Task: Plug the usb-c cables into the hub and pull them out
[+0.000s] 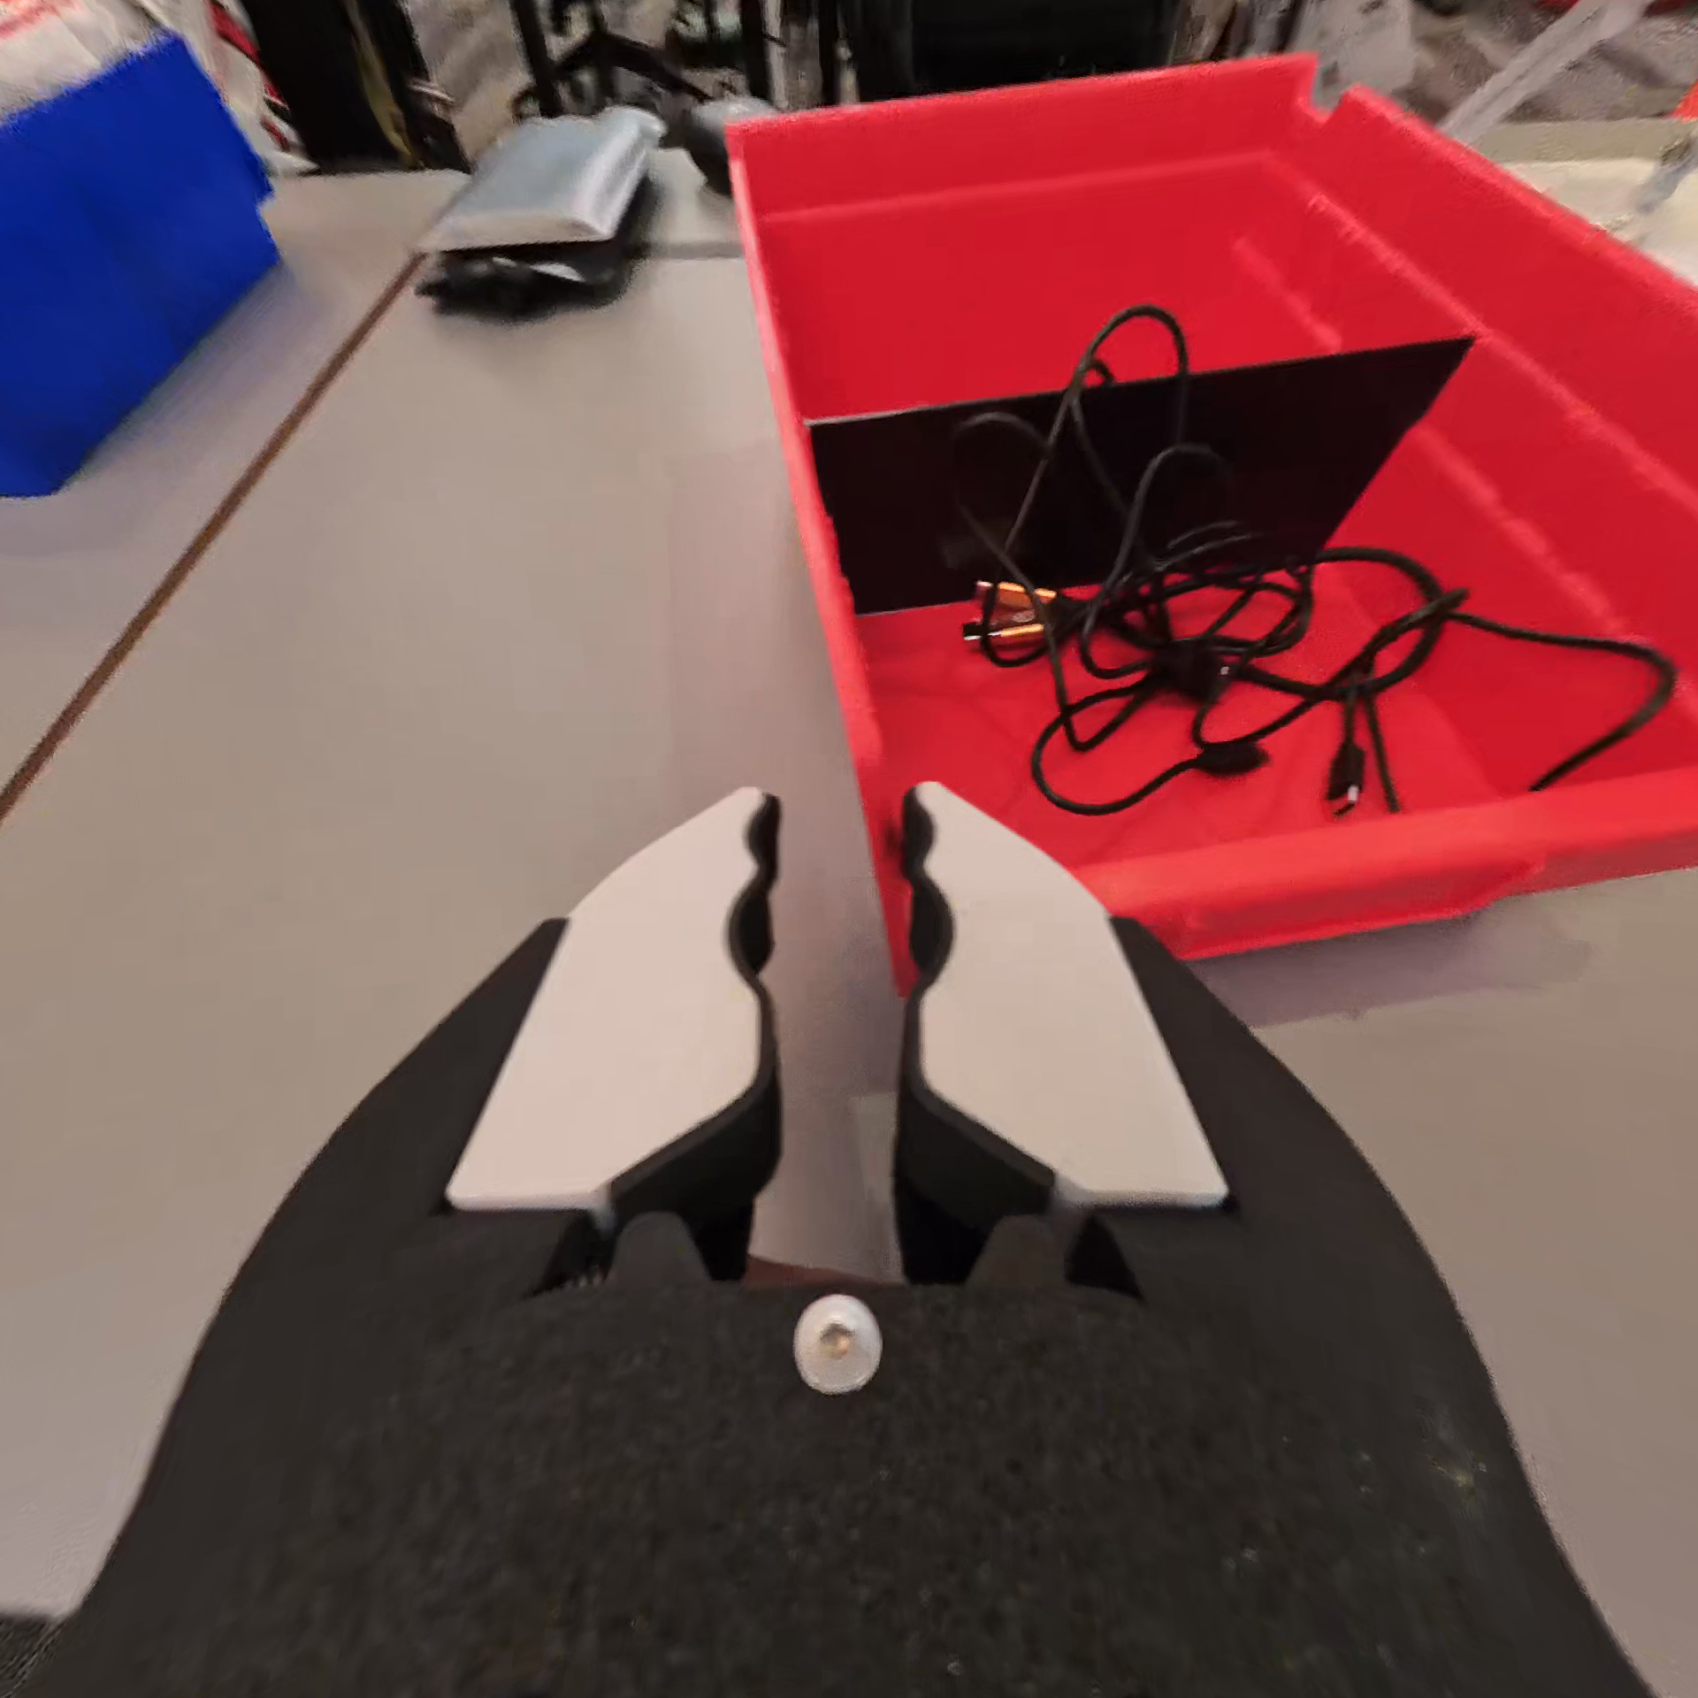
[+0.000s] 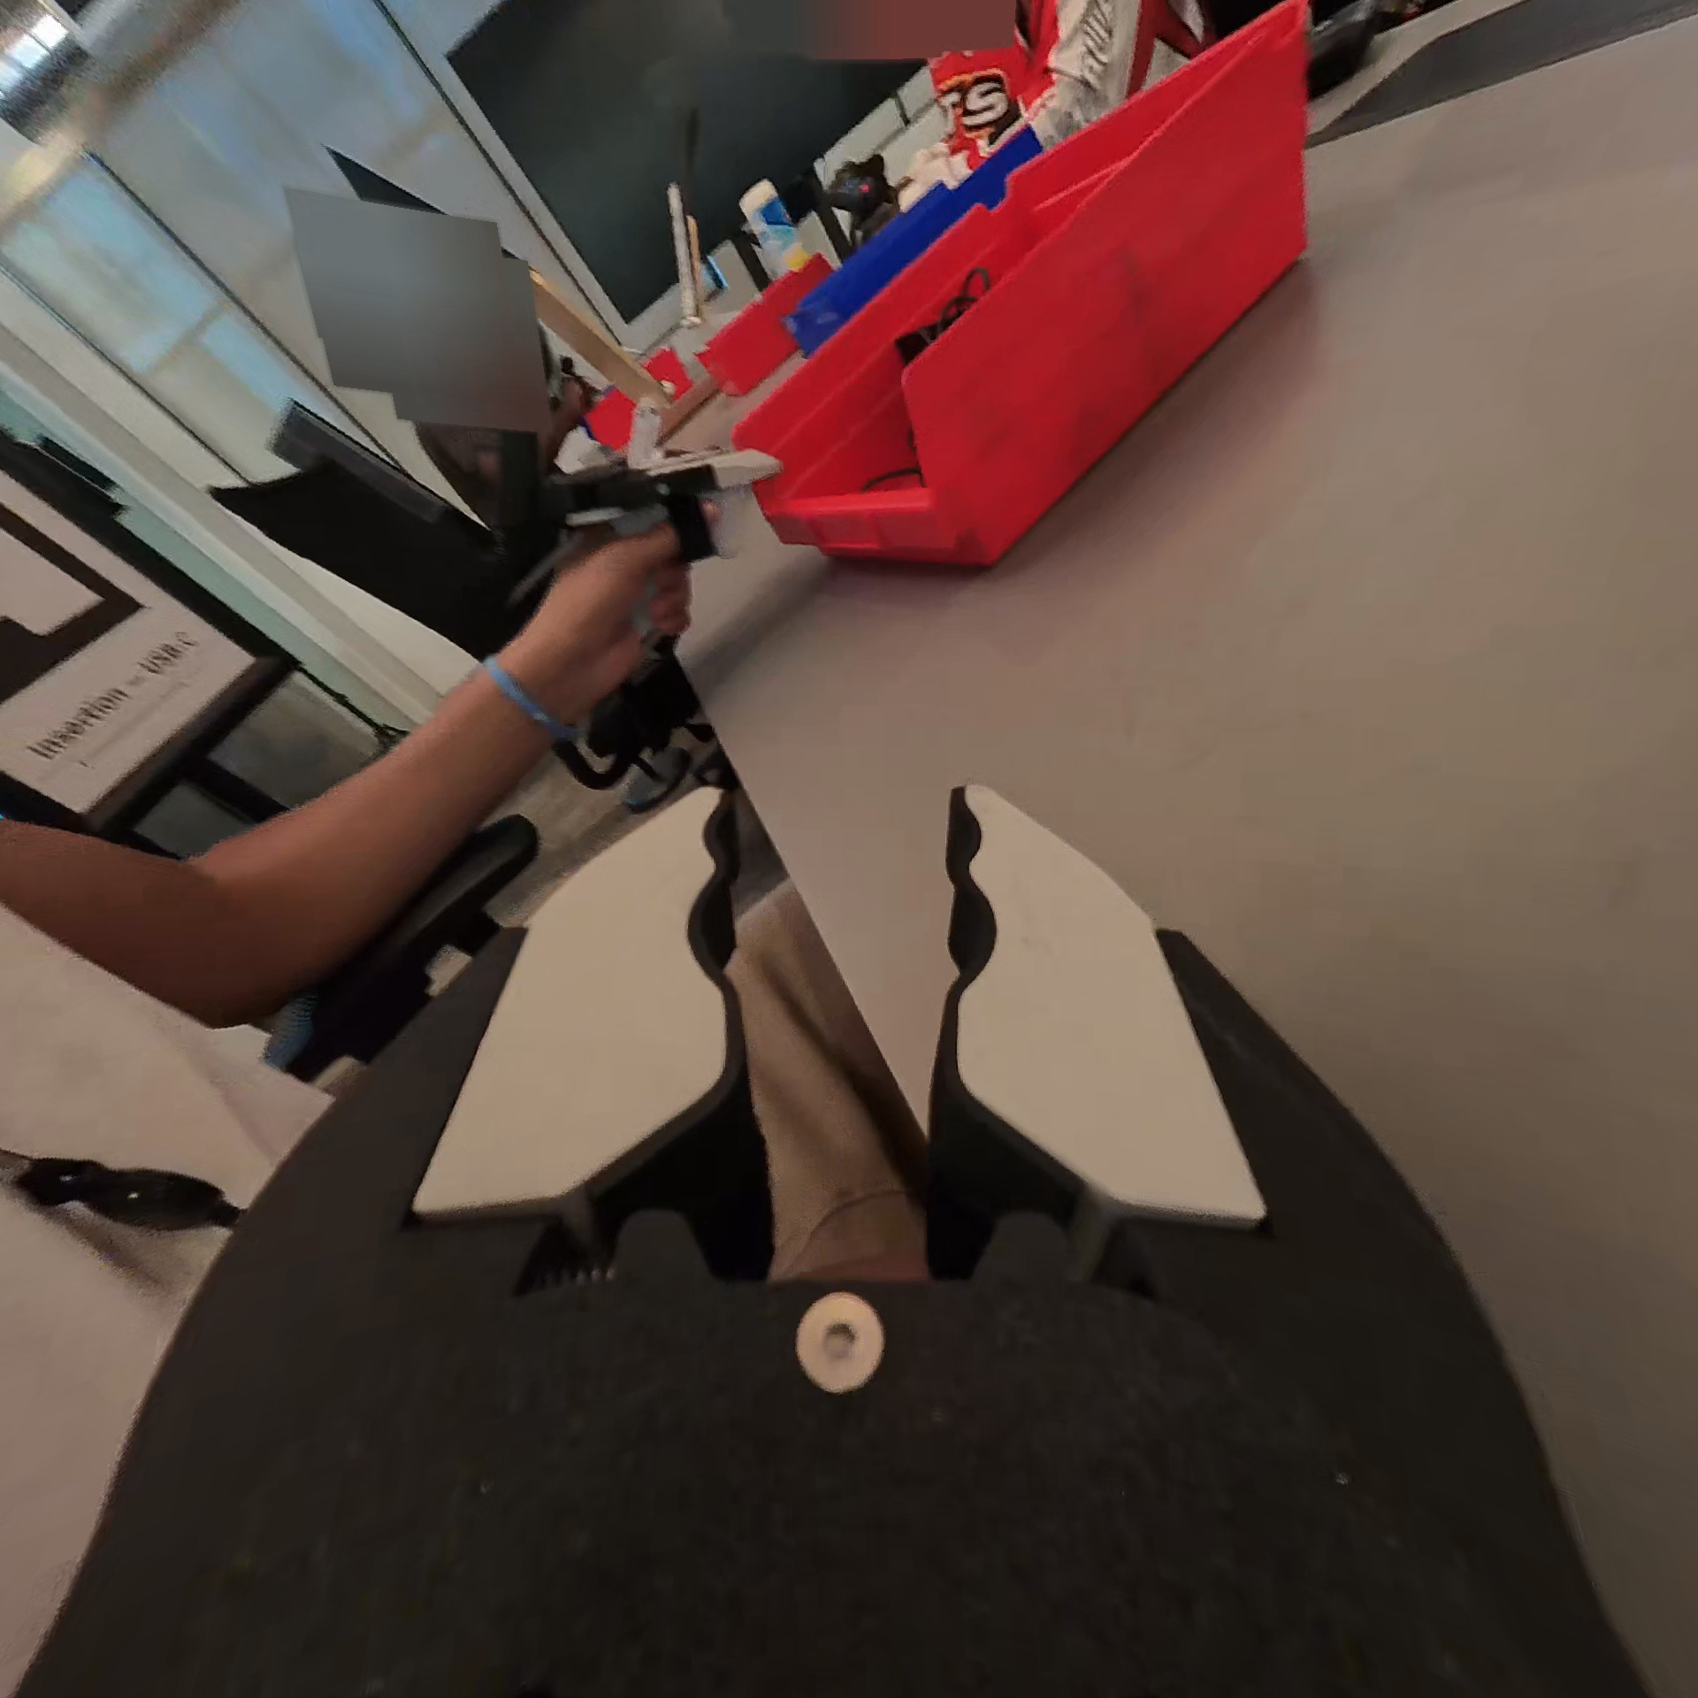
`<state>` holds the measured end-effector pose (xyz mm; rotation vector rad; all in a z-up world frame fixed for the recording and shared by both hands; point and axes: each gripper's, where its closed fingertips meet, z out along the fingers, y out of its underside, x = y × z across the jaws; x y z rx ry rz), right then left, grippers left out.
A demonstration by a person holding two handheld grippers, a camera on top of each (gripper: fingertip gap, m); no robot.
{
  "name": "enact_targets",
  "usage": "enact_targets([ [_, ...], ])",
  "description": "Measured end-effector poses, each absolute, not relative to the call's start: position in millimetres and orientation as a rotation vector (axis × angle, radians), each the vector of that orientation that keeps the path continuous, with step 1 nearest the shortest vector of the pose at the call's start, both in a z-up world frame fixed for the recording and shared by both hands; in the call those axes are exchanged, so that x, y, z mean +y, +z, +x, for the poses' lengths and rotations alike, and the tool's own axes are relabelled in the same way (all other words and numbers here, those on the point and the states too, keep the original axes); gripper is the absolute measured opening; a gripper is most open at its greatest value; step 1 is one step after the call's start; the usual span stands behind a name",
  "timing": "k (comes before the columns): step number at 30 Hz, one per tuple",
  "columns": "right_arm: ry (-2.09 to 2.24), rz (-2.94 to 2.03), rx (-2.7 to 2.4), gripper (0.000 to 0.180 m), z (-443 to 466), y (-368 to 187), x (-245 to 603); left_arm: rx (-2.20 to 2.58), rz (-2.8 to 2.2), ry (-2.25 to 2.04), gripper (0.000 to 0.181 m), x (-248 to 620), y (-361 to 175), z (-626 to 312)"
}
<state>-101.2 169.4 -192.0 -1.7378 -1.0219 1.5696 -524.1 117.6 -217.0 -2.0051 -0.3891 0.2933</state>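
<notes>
your left gripper (image 1: 841,813) hovers empty, jaws narrowly apart, just before the red bin (image 1: 1286,882) at upper right. the tangled black cables (image 1: 1194,643) lie inside it, perhaps around the hub. your right gripper (image 2: 841,818) gapes wider, empty, over the table (image 2: 1286,735) edge.

Red bin (image 1: 1194,882), 3 o'clock side: cut off by frame edge. Cable tangle (image 1: 1194,643) inside: strand count untellable; hub not discernible. Blue bin (image 1: 119,276), 10 o'clock: blurred, cropped. Silver pouches (image 1: 551,184), 12 o'clock: blurred. Left claw (image 2: 735,478), seen distantly from the right wrist view: blurred.
</notes>
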Motion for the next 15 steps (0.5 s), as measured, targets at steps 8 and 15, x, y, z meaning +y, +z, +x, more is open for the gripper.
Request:
enact_targets([
  [8, 1.506, -1.763, -1.101, 0.042, -93, -209, 161, -0.527, -1.964, 0.372, 0.032, 98, -185, -544],
  [15, 1.557, -1.775, -1.086, 0.042, -95, -210, 166, -0.135, -2.319, 0.07, 0.015, 175, -189, -457],
])
